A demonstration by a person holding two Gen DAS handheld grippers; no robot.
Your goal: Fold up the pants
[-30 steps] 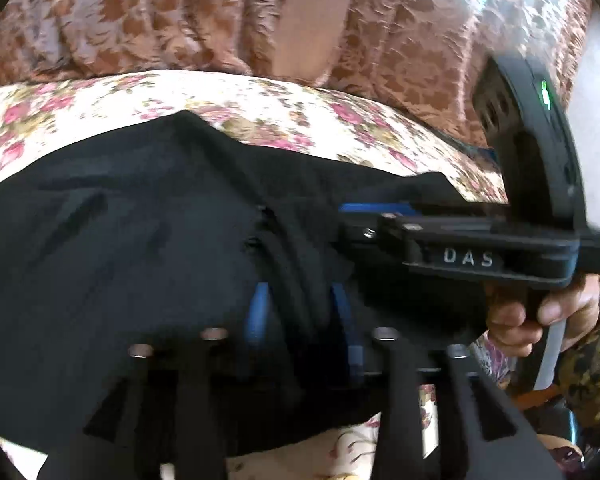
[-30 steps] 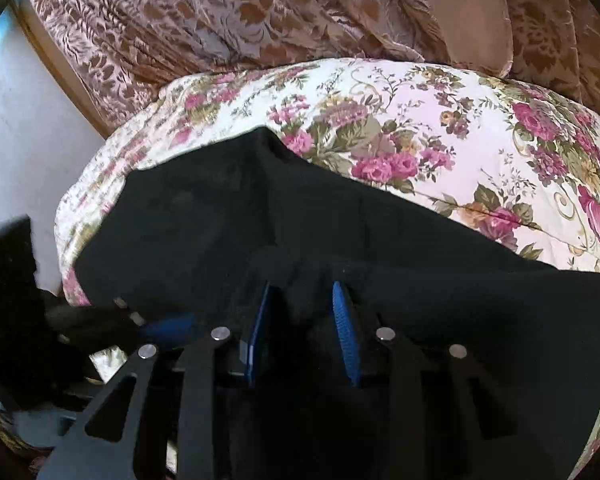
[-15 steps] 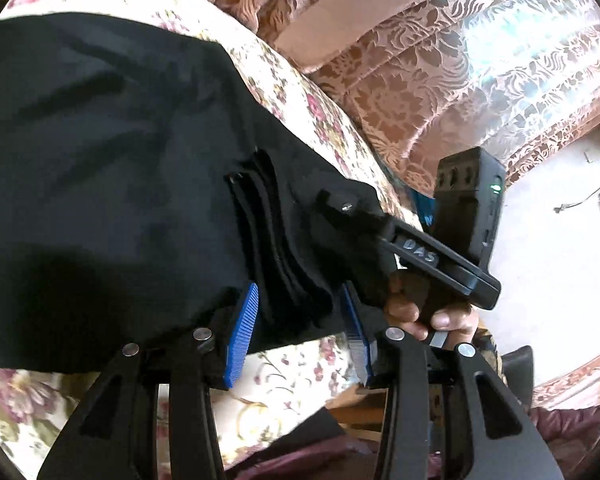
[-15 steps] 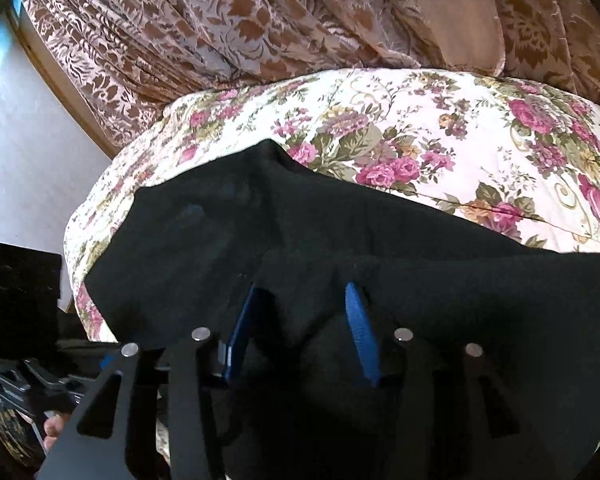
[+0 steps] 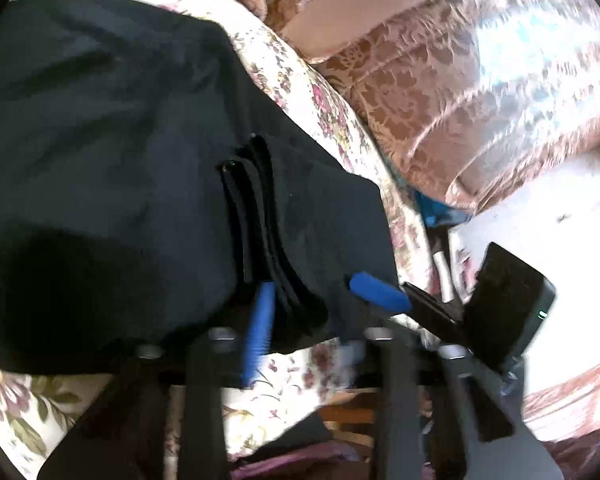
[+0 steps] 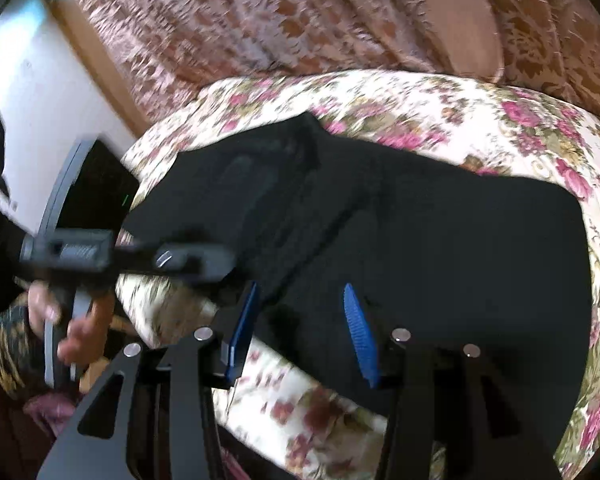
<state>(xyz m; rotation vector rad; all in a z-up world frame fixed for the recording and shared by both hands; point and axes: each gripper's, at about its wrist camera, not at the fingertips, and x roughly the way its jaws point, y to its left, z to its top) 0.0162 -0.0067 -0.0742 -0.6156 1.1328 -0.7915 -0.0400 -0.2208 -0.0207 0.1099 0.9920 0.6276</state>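
- Black fabric pants [image 6: 420, 216] spread mid-frame on the floral-print cushion [image 6: 480, 108], partly folded.
- Left gripper [image 5: 300, 312], lower centre, closing on the stacked near edge; whether pressing yet, cannot tell.
- Right gripper [image 6: 300, 328] parted, hem between pads, ungripped.
- Next, likely: clamp both, lift, fold over evenly.

A: What colours are showing?
B: The pants [image 6: 440, 232] are looking plain black; the bedspread [image 6: 440, 100] is showing pink roses on cream.
A: And behind?
B: The curtain [image 6: 300, 16] is glowing brown-and-pink damask.
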